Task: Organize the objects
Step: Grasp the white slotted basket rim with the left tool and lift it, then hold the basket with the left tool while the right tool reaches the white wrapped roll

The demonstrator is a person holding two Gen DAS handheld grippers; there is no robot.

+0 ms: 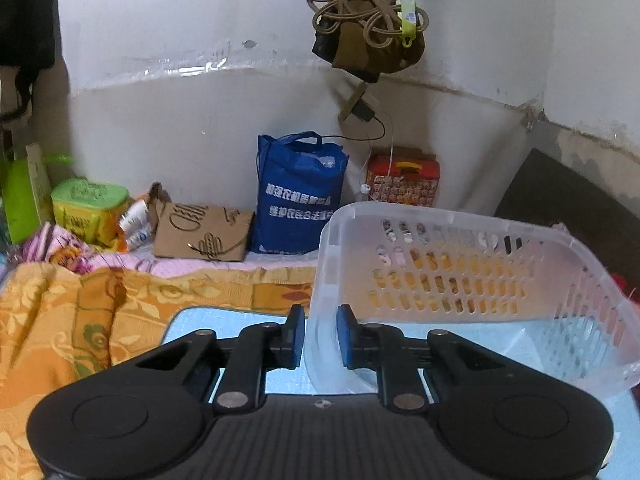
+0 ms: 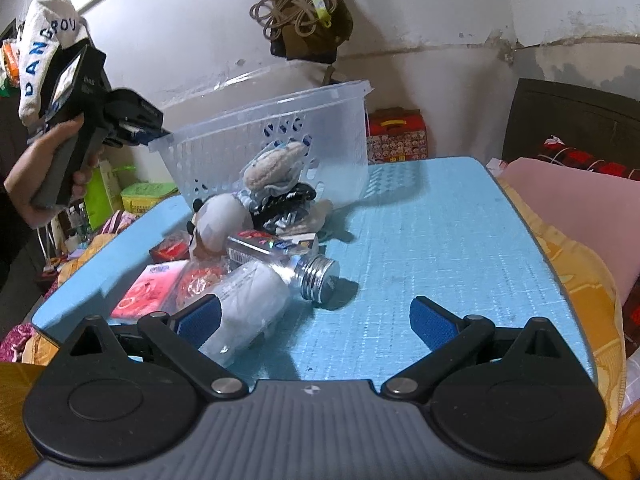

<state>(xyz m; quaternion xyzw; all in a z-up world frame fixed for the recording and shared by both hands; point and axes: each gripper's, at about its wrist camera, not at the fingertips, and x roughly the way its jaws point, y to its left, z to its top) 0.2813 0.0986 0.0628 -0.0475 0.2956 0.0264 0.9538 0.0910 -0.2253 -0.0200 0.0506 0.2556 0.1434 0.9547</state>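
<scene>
left tool (image 1: 318, 336) — clamped on basket (image 1: 460, 264) rim, tipping it to take items | right tool (image 2: 316, 320) — jaws wide, empty | bottle (image 2: 256, 300), socks (image 2: 276, 184) piled on desk (image 2: 440, 240) beside basket

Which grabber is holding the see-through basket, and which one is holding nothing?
The left gripper pinches the clear basket's rim, tipping it up. The right gripper is wide open and holds nothing.

Left gripper (image 1: 319, 334) clamps the tilted clear basket (image 1: 460, 280) by its rim
</scene>
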